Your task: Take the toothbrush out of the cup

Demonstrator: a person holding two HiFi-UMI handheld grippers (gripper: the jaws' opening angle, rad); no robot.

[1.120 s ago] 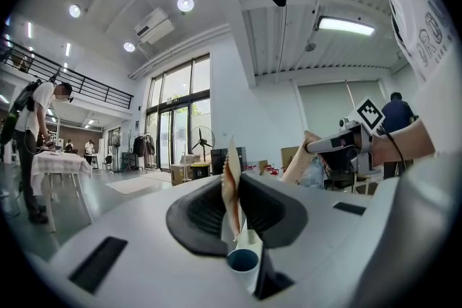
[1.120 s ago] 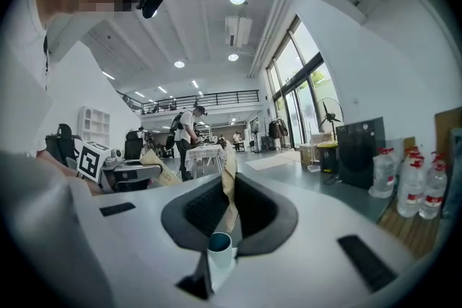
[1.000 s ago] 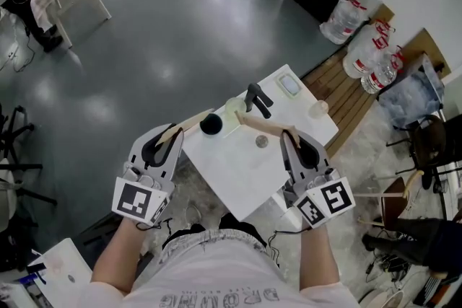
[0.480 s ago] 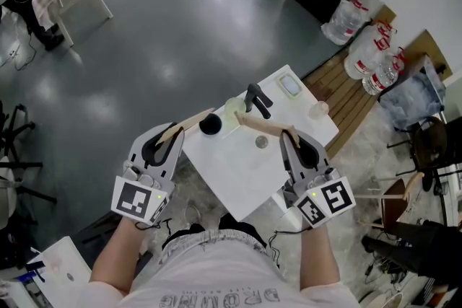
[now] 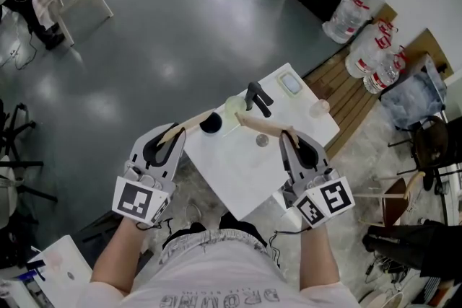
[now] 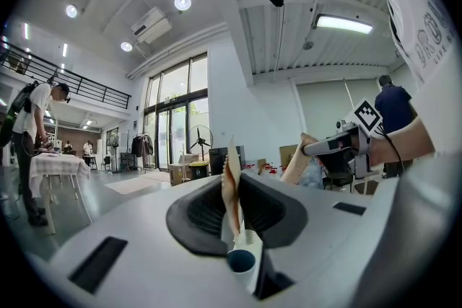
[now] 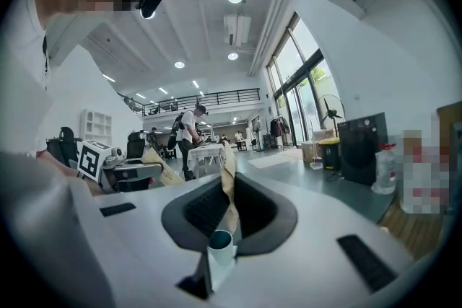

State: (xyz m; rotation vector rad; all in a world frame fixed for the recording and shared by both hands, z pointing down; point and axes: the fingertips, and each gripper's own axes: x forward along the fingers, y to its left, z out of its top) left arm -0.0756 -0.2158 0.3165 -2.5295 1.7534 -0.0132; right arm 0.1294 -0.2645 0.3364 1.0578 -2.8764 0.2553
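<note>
**Grippers both shut, nothing in them**

Left gripper (image 5: 189, 120) is held over the left corner of the white table (image 5: 238, 180). In the left gripper view its tan pads (image 6: 229, 187) are pressed together w/ nothing between them. Right gripper (image 5: 245, 120) comes in over the right side of the table & points to the far-left edge. Its tan pads (image 7: 229, 184) are pressed together too, w/ nothing between. Both point about flat, tips toward each other but apart.

Cup (image 5: 234, 108) is pale & see-through. It sits by the far-left edge of the table, about halfway along. Toothbrush (image 5: 258, 99) is dark & sticks up at the cup's right side, leaning. Can't tell for sure if its foot is inside the cup. Right gripper's tip looks v. close to the cup from the head view; can't tell if it touches.

Other stuff on the table:
- black round thing (image 5: 210, 124), by the far-left edge, near the left corner, just beside the cup
- flat box (image 5: 290, 85), at the far corner
- small clear cup (image 5: 317, 108), by the far-right edge
- small round thing (image 5: 261, 141), near the middle
</note>
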